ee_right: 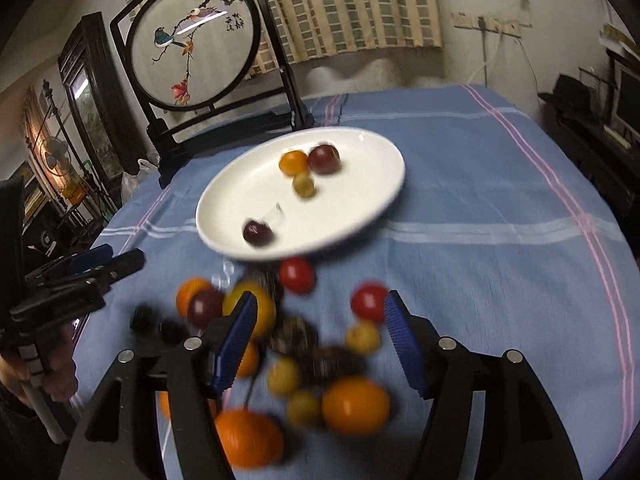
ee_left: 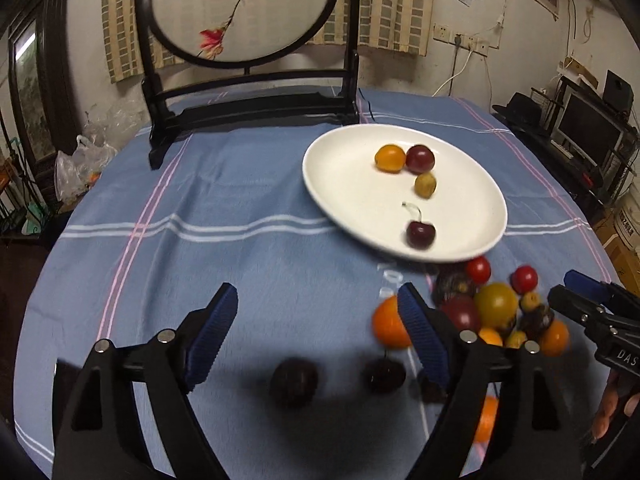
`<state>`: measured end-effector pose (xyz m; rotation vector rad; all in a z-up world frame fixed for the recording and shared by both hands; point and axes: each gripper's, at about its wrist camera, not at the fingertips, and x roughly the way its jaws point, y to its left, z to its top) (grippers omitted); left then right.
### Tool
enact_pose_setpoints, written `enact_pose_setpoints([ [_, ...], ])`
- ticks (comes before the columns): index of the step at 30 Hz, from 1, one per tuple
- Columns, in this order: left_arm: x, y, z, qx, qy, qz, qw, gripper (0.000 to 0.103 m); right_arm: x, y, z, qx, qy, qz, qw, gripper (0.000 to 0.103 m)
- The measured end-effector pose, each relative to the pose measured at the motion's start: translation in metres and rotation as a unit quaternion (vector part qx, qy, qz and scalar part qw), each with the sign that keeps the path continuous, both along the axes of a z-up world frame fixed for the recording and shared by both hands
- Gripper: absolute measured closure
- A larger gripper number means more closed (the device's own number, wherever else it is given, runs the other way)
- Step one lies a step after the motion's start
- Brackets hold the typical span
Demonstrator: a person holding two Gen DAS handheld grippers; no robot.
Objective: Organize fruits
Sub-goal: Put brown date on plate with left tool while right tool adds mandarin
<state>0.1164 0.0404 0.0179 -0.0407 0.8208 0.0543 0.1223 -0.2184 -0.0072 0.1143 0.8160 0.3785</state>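
Observation:
A white plate [ee_left: 344, 184] [ee_right: 352, 216] on the blue cloth holds an orange fruit [ee_left: 389, 158], a dark red plum [ee_left: 420, 158], a small yellow fruit [ee_left: 425, 185] and a cherry [ee_left: 421, 234]. A heap of loose fruits [ee_left: 496, 306] [ee_right: 304, 344] lies in front of the plate. My left gripper [ee_left: 316, 336] is open and empty above two dark fruits [ee_left: 294, 380] left of the heap. My right gripper [ee_right: 320, 340] is open and empty over the heap; it also shows in the left wrist view [ee_left: 568, 292].
A round embroidered screen in a black stand [ee_left: 248, 92] [ee_right: 192, 52] stands at the back of the table. The blue striped tablecloth [ee_left: 200, 220] covers the table. Plastic bags [ee_left: 80, 164] lie off the left edge. Shelves with electronics [ee_left: 592, 128] stand at the right.

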Motion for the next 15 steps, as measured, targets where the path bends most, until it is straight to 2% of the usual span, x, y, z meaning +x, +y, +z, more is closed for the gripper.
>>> enact_pose_setpoints([
  [10,-0.051,0.011,-0.023,-0.013,0.007,0.000,0.9999,0.017,-0.064,0.015,-0.011,-0.022,0.010,0.048,0.999,0.036],
  [15,-0.060,0.014,-0.030,-0.020,0.011,-0.006,0.9997,0.015,-0.072,0.025,-0.021,-0.042,0.030,0.063,0.997,0.036],
])
